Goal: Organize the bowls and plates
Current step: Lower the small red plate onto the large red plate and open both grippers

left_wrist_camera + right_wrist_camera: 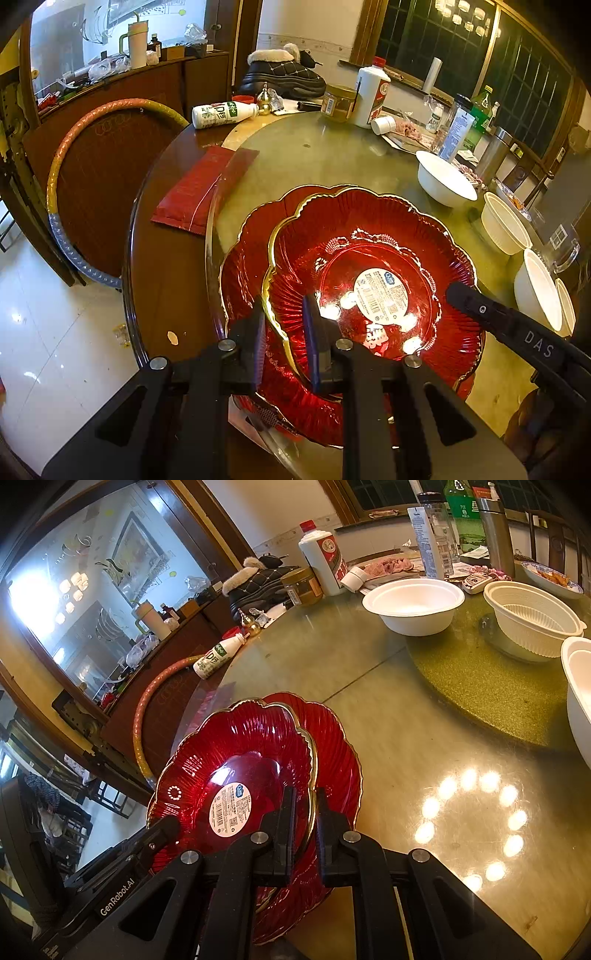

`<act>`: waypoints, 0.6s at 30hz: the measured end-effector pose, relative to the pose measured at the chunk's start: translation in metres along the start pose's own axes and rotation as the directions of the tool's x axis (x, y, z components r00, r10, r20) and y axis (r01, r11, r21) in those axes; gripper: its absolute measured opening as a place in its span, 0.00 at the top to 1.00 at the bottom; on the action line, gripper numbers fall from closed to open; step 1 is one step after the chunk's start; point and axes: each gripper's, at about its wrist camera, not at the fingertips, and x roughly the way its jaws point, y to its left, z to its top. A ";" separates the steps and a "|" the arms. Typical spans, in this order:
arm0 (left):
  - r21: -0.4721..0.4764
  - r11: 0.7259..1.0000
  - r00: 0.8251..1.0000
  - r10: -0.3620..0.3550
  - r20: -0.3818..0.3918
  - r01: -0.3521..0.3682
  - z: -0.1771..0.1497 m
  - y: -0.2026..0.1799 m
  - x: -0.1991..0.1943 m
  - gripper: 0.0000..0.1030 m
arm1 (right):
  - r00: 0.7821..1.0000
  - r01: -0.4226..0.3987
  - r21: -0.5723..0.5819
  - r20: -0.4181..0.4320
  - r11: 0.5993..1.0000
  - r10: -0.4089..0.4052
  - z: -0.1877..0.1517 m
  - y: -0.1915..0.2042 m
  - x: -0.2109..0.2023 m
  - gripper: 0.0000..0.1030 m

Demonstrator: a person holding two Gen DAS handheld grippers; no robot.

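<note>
Two red glass plates with scalloped gold rims lie overlapped on the glass turntable [325,155]. The upper plate [380,258] has a round white label at its centre, and the lower plate [240,266] sticks out beneath it. My left gripper [283,312] is shut on the upper plate's near rim. From the right, one finger [476,302] of my right gripper reaches its opposite rim. In the right wrist view, my right gripper [306,799] is shut on the rim of the labelled upper plate [229,760], which sits over the lower plate [340,746]. The left gripper's finger [162,830] holds the far side.
Three white bowls [443,181] [502,225] [539,291] stand along the right of the turntable. At the back are a white bottle [371,96], a jar [338,103], a fallen milk bottle [221,114] and a black boot [284,77]. A red packet [199,188] lies left, near the table edge.
</note>
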 end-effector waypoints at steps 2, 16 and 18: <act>-0.001 1.000 1.000 -0.001 -0.003 0.001 0.000 0.000 0.000 0.84 | 1.000 0.001 -0.001 -0.001 1.000 -0.001 0.000 0.000 0.000 0.90; -0.001 1.000 1.000 -0.001 -0.016 0.001 -0.002 0.001 0.002 0.84 | 1.000 0.008 -0.012 0.012 1.000 -0.008 0.000 0.004 -0.002 0.88; 0.009 1.000 1.000 0.003 -0.008 -0.003 -0.002 -0.001 0.000 0.84 | 1.000 0.011 -0.014 0.021 1.000 -0.011 0.000 0.005 -0.005 0.88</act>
